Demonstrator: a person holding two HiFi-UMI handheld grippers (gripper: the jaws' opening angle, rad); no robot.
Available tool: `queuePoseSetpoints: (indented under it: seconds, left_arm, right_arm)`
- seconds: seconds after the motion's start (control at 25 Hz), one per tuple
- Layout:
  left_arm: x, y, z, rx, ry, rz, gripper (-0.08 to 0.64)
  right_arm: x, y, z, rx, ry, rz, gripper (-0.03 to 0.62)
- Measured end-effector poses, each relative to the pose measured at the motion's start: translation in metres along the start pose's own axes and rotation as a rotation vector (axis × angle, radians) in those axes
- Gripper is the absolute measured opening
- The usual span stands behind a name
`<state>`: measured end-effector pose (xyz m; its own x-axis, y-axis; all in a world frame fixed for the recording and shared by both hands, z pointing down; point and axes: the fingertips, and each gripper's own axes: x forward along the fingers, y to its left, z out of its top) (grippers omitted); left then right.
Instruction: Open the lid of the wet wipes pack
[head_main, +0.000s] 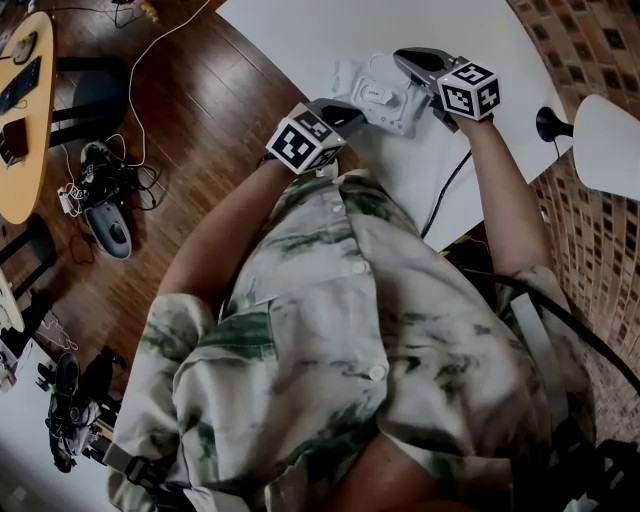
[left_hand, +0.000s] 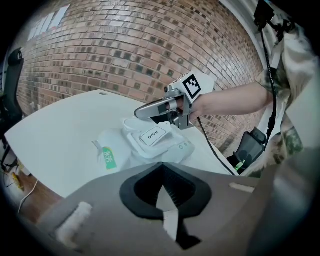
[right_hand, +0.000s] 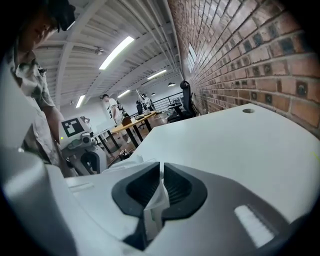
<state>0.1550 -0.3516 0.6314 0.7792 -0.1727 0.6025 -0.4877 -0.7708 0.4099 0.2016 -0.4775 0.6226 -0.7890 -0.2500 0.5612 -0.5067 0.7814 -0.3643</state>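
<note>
The white wet wipes pack (head_main: 385, 100) lies on the white table (head_main: 300, 40). Its hard lid (left_hand: 152, 136) carries an OPEN label and faces up. My left gripper (left_hand: 162, 187) (head_main: 350, 108) is at the pack's near end, shut on a white strip of its wrapper. From the far side, my right gripper (right_hand: 161, 182) (head_main: 408, 62) (left_hand: 142, 111) reaches to the lid's far end. It is shut on a thin white edge there, which looks like the lid's rim. Whether the lid has lifted I cannot tell.
A black cable (head_main: 445, 195) runs over the table's near edge by the right arm. A brick wall (left_hand: 125, 55) stands behind the table. Wooden floor (head_main: 190, 120) with loose cables lies to the left, beside a wooden desk (head_main: 25, 120).
</note>
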Motion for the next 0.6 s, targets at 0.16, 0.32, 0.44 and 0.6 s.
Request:
queuePoseSetpoints:
  seconds: [0.16,0.32,0.44,0.6]
  left_arm:
    - [0.0003,-0.0001,-0.0013,0.002,0.002,-0.001,0.0]
    - [-0.0001,-0.0002,-0.0008,0.005,-0.002,-0.005,0.0]
    - [-0.0005,0.0005,0.0002,0.001,-0.008,-0.005,0.0]
    - [-0.0019,0.0006,0.0004,-0.01,-0.01,-0.008,0.002]
  right_arm:
    - [0.003,-0.002,-0.0051,0.027,-0.004,0.006,0.021]
    - [0.0041,-0.0036,-0.0067,0.04,-0.005,0.006,0.023]
    - [0.0033,-0.0045,-0.0052,0.044,-0.014,0.0,0.028]
    - [0.0006,-0.005,-0.0011,0.027,-0.021,-0.029,0.051]
